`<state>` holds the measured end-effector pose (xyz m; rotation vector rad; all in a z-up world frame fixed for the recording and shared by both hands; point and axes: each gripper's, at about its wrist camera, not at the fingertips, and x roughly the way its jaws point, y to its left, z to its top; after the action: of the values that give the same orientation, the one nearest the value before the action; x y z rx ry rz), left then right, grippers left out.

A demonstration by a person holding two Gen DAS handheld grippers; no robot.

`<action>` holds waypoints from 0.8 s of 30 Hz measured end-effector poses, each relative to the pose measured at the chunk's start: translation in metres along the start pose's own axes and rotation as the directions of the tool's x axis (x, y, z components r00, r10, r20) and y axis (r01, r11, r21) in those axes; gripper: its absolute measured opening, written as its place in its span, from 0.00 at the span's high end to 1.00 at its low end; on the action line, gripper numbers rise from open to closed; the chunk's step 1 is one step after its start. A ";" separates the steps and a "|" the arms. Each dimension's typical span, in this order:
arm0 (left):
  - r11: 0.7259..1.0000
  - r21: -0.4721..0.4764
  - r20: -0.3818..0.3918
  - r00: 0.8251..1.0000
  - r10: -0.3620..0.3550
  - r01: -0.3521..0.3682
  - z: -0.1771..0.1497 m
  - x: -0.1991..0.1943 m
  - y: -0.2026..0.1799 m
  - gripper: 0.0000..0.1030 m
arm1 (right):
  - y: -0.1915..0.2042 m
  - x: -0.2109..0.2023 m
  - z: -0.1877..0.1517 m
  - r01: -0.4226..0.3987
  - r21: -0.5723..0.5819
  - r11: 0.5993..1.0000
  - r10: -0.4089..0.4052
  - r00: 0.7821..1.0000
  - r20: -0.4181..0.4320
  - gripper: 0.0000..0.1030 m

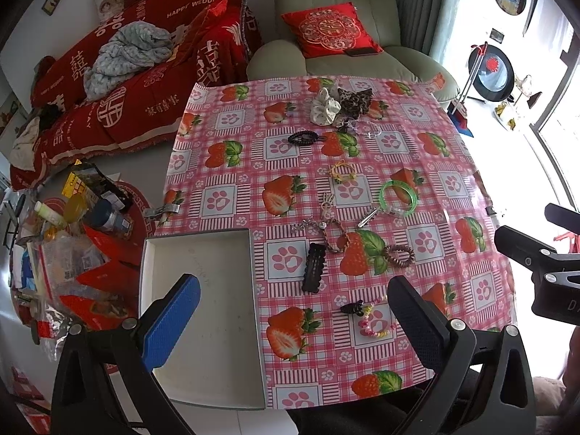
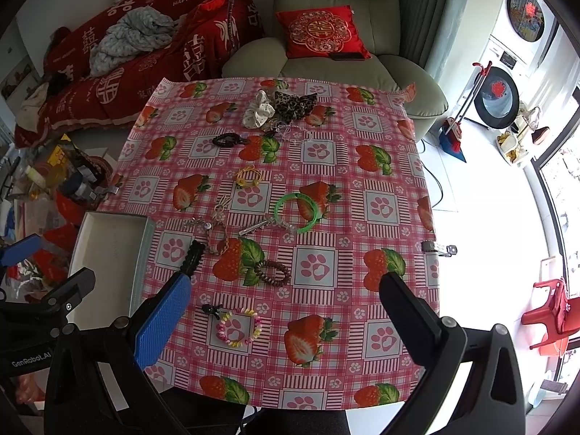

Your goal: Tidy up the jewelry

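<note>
A white open box (image 1: pixel 195 279) sits at the table's near left corner, also in the right wrist view (image 2: pixel 105 250). Jewelry lies scattered on the strawberry tablecloth (image 1: pixel 427 166): a green bangle (image 1: pixel 398 197), a pastel bead bracelet (image 1: pixel 373 322), a black hair clip (image 1: pixel 313 267), a brown coil hair tie (image 1: pixel 398 254), a yellow bracelet (image 1: pixel 341 171), a silver clip (image 1: pixel 368 217). My left gripper (image 1: pixel 293 315) is open and empty, above the box's right edge. My right gripper (image 2: pixel 286 308) is open and empty, above the bead bracelet (image 2: pixel 239 327).
Scrunchies (image 1: pixel 324 105) and a leopard one (image 1: pixel 355 99) lie at the table's far side near a green armchair (image 1: pixel 340 21). A cluttered low table (image 1: pixel 72 239) stands left. A red-covered sofa (image 1: pixel 137 72) is behind.
</note>
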<state>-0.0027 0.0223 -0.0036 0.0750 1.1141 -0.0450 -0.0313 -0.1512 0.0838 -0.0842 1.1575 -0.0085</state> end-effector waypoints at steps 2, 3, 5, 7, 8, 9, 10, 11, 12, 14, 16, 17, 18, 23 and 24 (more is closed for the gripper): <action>1.000 0.002 -0.001 1.000 -0.001 0.001 0.000 0.000 -0.001 0.00 | 0.000 0.000 0.000 0.000 -0.001 1.000 0.000 1.000 0.001 0.00; 1.000 0.001 -0.001 1.000 0.000 0.000 0.000 0.000 -0.001 0.00 | 0.000 0.000 0.000 0.000 -0.001 1.000 0.000 1.000 0.001 0.00; 1.000 0.001 -0.001 1.000 -0.001 0.001 0.000 0.000 -0.001 0.00 | 0.000 0.000 0.000 0.000 -0.001 1.000 0.000 1.000 0.001 0.00; 1.000 0.001 -0.001 1.000 0.000 0.000 0.000 0.000 -0.001 0.00 | 0.000 0.000 0.001 -0.001 0.000 1.000 0.001 1.000 0.000 0.00; 1.000 0.001 0.000 1.000 0.000 0.000 0.000 0.000 -0.001 0.00 | 0.000 0.000 0.001 0.000 0.000 1.000 0.000 1.000 0.000 0.00; 1.000 0.001 0.000 1.000 0.001 -0.001 0.000 0.000 -0.001 0.00 | 0.000 0.000 0.000 -0.001 0.001 1.000 0.001 1.000 0.000 0.00; 1.000 0.001 0.000 1.000 0.001 -0.001 0.000 0.000 -0.002 0.00 | 0.000 0.000 0.000 -0.001 0.002 1.000 0.001 1.000 0.000 0.00; 1.000 0.000 -0.001 1.000 0.001 -0.001 0.000 0.000 -0.001 0.00 | 0.000 0.000 0.000 0.000 0.001 1.000 0.000 1.000 0.000 0.00; 1.000 -0.001 -0.001 1.000 0.001 -0.001 0.000 0.000 -0.002 0.00 | 0.000 0.000 0.000 0.000 0.001 1.000 0.000 1.000 0.000 0.00; 1.000 -0.001 -0.001 1.000 0.001 -0.001 0.000 0.000 -0.002 0.00 | 0.000 0.000 0.000 0.000 0.000 1.000 0.000 1.000 0.000 0.00; 1.000 -0.002 -0.002 1.000 0.001 -0.001 0.000 0.000 -0.003 0.00 | 0.000 0.000 0.000 0.000 0.000 1.000 0.000 1.000 0.000 0.00; 1.000 -0.001 -0.001 1.000 0.001 -0.001 0.000 0.000 -0.002 0.00 | 0.000 0.000 0.000 0.000 0.000 1.000 0.000 1.000 0.000 0.00; 1.000 -0.001 -0.002 1.000 0.001 -0.001 -0.001 0.000 -0.003 0.00 | 0.000 0.001 0.000 0.000 0.000 1.000 0.000 1.000 0.000 0.00; 1.000 0.000 -0.002 1.000 0.001 -0.001 0.000 0.000 -0.002 0.00 | 0.000 0.001 0.001 -0.001 0.000 1.000 0.001 1.000 0.001 0.00; 1.000 0.000 -0.002 1.000 0.001 -0.001 0.000 0.000 -0.003 0.00 | 0.000 0.001 0.001 0.000 0.000 1.000 0.000 1.000 0.000 0.00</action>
<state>-0.0032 0.0196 -0.0038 0.0757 1.1163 -0.0439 -0.0303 -0.1513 0.0832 -0.0843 1.1573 -0.0079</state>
